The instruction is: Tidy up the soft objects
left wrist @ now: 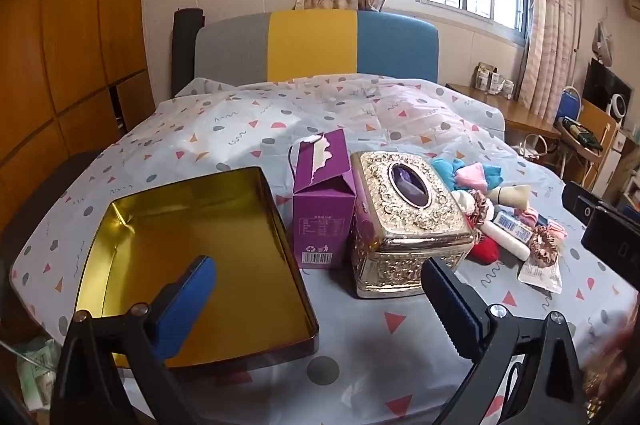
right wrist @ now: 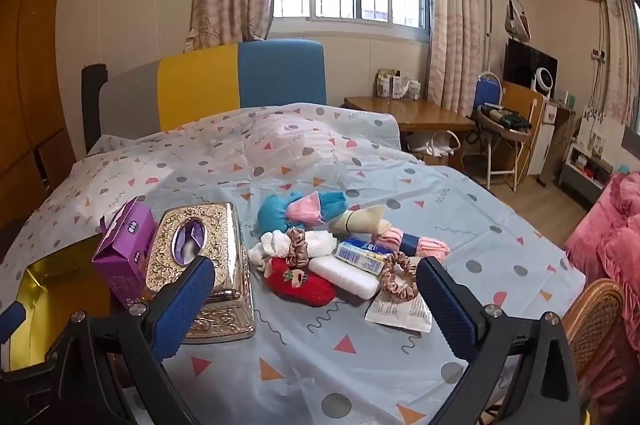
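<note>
A pile of soft objects lies on the patterned sheet: blue socks, a pink sock, a red strawberry sock, white socks, satin scrunchies and a white bar. The pile also shows in the left wrist view. An empty gold tin tray lies at the left. My left gripper is open and empty, hovering over the tray's right edge. My right gripper is open and empty, just short of the pile.
A purple carton and an ornate gold tissue box stand between tray and pile. A flat white packet lies at the pile's near edge. A wooden desk, a wicker chair and pink bedding are at the right.
</note>
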Available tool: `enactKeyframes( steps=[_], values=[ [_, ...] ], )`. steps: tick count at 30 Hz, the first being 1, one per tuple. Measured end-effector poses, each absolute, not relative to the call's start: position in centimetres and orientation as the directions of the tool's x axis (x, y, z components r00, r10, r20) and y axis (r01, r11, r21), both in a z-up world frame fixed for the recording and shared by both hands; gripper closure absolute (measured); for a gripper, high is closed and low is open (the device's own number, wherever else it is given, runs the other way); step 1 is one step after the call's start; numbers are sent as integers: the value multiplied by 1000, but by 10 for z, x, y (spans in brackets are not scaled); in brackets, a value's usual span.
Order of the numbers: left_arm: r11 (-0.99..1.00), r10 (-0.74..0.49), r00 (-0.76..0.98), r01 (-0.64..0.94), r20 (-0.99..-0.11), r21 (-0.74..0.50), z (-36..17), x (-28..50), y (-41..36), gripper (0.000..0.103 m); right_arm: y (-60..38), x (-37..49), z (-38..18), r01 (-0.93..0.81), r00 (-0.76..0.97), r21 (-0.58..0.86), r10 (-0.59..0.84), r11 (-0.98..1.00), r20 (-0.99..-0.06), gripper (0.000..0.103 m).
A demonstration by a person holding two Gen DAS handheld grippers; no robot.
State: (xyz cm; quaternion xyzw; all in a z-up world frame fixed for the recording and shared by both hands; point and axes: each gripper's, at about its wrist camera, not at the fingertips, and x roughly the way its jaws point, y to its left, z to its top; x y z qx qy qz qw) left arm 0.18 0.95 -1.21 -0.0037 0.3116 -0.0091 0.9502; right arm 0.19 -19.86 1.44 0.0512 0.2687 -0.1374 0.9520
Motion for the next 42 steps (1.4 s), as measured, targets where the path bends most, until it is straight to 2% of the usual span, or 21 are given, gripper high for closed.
enactKeyframes(
  steps=[24,42],
  values=[
    [999,-30,794,3,-608,-46,-19,5,28,0,-191,8,-9,229,809,-3,-191,974,-556,0],
    [1000,-19,794,7,-608,-22,-18,3,24,0,-200,8,-9,239,808,6,-196,971,-555,0]
  ],
)
